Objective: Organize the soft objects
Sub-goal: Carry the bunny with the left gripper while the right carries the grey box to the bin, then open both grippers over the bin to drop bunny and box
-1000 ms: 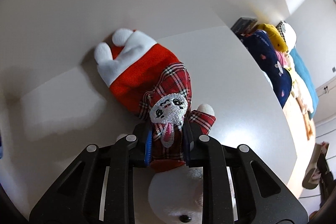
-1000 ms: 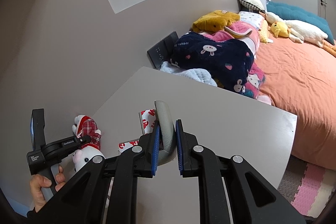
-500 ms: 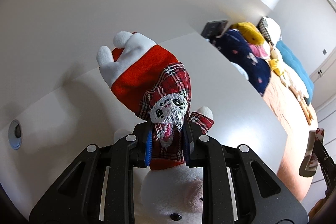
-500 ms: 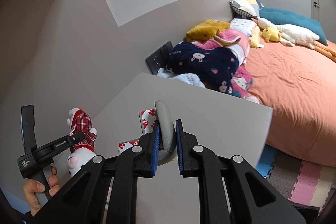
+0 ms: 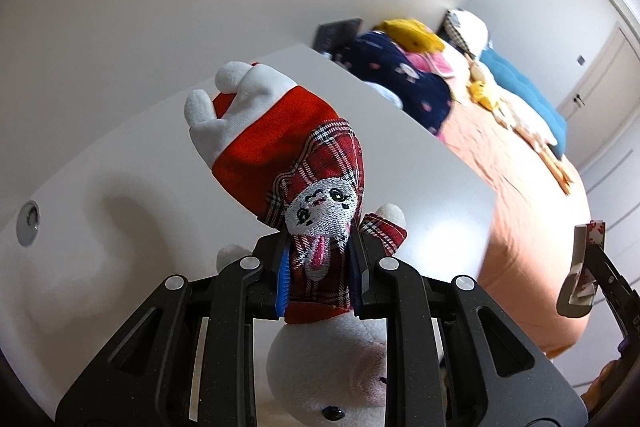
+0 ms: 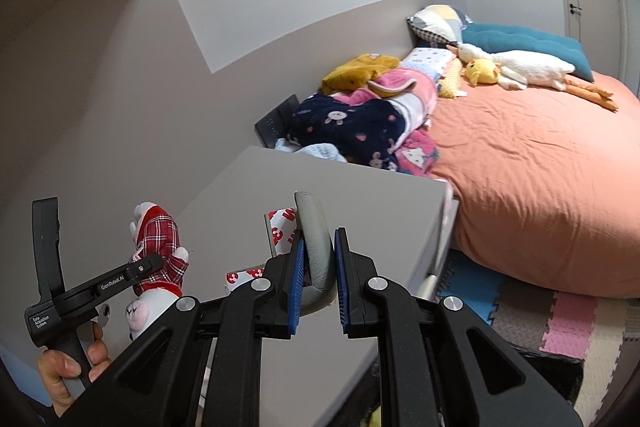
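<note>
Left gripper: clamped on the plush toy at its red plaid dress, a blue pad pressing each side; the toy hangs head down, white head nearest the camera, white feet pointing away; it is held up off the grey table

Right gripper: jaws narrowed onto a grey padded object, which stands up between the blue pads; a red-and-white printed piece sits just behind it; what the object is I cannot tell

Hand: wrapped round the left gripper's handle, low in the right wrist view

Beyond the table: an orange bed with a pile of soft clothes and a white goose plush
</note>
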A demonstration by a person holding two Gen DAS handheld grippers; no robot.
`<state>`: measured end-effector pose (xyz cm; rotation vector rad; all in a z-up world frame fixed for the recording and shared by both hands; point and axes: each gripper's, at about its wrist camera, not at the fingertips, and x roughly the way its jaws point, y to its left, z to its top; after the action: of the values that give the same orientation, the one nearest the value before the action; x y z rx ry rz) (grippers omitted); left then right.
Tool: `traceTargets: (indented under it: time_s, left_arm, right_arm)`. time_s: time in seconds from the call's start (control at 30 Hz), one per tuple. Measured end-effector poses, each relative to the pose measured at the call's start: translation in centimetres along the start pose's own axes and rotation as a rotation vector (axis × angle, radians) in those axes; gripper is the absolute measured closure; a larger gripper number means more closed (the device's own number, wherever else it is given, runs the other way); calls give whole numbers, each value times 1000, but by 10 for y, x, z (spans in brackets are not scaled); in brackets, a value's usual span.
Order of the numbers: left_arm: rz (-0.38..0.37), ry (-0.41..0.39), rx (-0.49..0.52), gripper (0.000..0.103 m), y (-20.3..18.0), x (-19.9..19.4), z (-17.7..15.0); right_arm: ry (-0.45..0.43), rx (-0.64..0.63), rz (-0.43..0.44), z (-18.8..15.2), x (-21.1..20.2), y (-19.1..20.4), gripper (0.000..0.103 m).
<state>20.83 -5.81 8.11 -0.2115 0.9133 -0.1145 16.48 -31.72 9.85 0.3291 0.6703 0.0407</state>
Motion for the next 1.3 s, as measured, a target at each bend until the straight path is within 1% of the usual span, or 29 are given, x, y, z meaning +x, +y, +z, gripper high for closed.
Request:
traceTargets:
  time_s: [0.33,0.7,0.9,0.97,1.0,1.03,1.07,1.1,1.13,1.2,1.27,1.3]
  left_arm:
    - [-76,15,119,81,-62,-14,-46]
    - [-144,56,253,81,-125,-6,-89]
    - [-174,80,341,81,-154,-4,-112]
    - [-183,91,374,79,-161,-3,-119]
    - [-192,102,392,75,-165,-2,-123]
    - [-206,114,407,66,-168,-1,-126]
    - [-220,128,420,56,-171,0,-129]
    - [-229,124,425,27,-173,-1,-131]
    - [-226,110,428,6,-175,-2,-133]
    - [-212,71,448,6,-177,-7,-137]
    - [-213,74,458,6,-179,-8,-139]
    - [-215,75,454,6,-178,-8,-140]
  right_arm:
    - [-34,30,-51,-29,-50,-34,87]
    - [-48,84,-144,-59,-87,-86,87]
    - [-57,80,-203,-71,-105,-103,87]
    - [-57,74,-227,-75,-110,-107,87]
    - [-60,73,-236,-77,-114,-109,87]
    - [-62,72,-247,-79,-117,-111,80]
    - [-67,71,-259,-81,-119,-113,60]
    - [-77,72,-275,-82,-123,-114,48]
    - [-98,71,-302,-85,-127,-116,36]
    - [-116,61,-341,-88,-133,-117,34]
    - [-117,67,-347,-90,-135,-121,31]
    - [-116,71,-347,-91,-136,-123,31]
